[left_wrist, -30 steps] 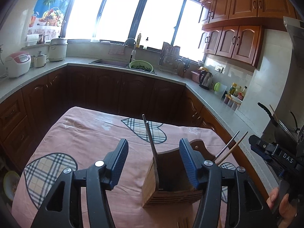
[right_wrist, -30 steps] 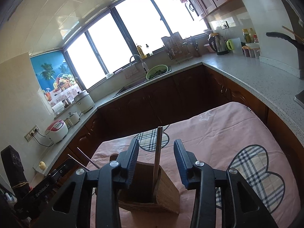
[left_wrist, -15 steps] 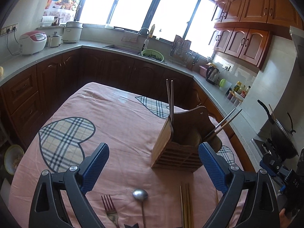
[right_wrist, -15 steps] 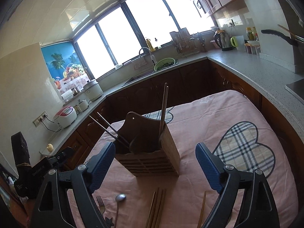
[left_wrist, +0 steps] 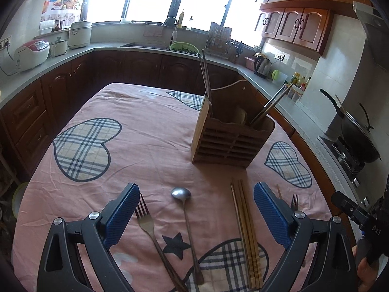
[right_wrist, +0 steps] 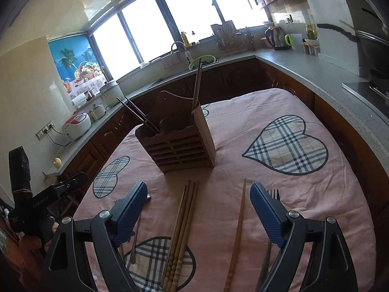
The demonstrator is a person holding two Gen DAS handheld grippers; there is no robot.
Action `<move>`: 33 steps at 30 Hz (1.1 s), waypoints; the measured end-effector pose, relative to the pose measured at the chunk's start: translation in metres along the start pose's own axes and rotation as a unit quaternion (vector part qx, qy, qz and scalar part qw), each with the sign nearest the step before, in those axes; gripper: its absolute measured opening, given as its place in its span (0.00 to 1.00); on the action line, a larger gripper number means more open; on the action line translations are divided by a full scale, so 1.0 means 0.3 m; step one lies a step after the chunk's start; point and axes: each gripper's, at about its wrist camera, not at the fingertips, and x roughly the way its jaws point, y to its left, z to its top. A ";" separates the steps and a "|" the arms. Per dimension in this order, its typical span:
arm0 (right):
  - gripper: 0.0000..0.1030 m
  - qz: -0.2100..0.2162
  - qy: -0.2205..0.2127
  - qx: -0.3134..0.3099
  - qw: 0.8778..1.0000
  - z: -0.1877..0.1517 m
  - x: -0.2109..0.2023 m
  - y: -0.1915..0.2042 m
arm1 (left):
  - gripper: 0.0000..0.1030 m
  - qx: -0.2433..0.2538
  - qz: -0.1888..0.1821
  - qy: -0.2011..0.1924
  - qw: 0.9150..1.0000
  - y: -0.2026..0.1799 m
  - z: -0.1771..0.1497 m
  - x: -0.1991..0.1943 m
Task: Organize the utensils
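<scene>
A wooden utensil holder [left_wrist: 228,141] [right_wrist: 180,143] stands on the pink tablecloth, with chopsticks upright at one end and dark ones leaning at the other. Nearer me lie a fork [left_wrist: 148,228], a metal spoon [left_wrist: 184,209], a bundle of wooden chopsticks [left_wrist: 245,228] [right_wrist: 181,231], a single chopstick [right_wrist: 239,228] and a second fork [right_wrist: 274,194] [left_wrist: 294,200]. My left gripper [left_wrist: 195,210] is open above the spoon. My right gripper [right_wrist: 198,210] is open above the chopsticks. Neither holds anything.
The table [left_wrist: 145,131] has plaid heart patches. Kitchen counters wrap around it, with a rice cooker [left_wrist: 31,53], a sink [left_wrist: 145,45], a kettle [left_wrist: 262,64] and a wok on the stove [left_wrist: 357,133]. A hand [left_wrist: 364,272] holds the other gripper at right.
Both grippers opened wide and drew back from the holder, leaving chopsticks standing in it. The loose cutlery on the cloth has come into view beneath them.
</scene>
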 end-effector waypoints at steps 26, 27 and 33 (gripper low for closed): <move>0.26 -0.044 0.133 0.021 0.990 -0.048 0.325 -0.184 | 0.30 0.082 -0.014 0.169 0.982 -0.249 0.081 0.598; 0.26 -0.044 0.135 0.022 0.990 -0.049 0.333 -0.189 | 0.29 0.085 -0.012 0.174 0.981 -0.253 0.074 0.624; 0.22 -0.041 0.145 0.025 0.988 -0.052 0.363 -0.212 | 0.21 0.110 -0.010 0.184 0.977 -0.253 0.037 0.682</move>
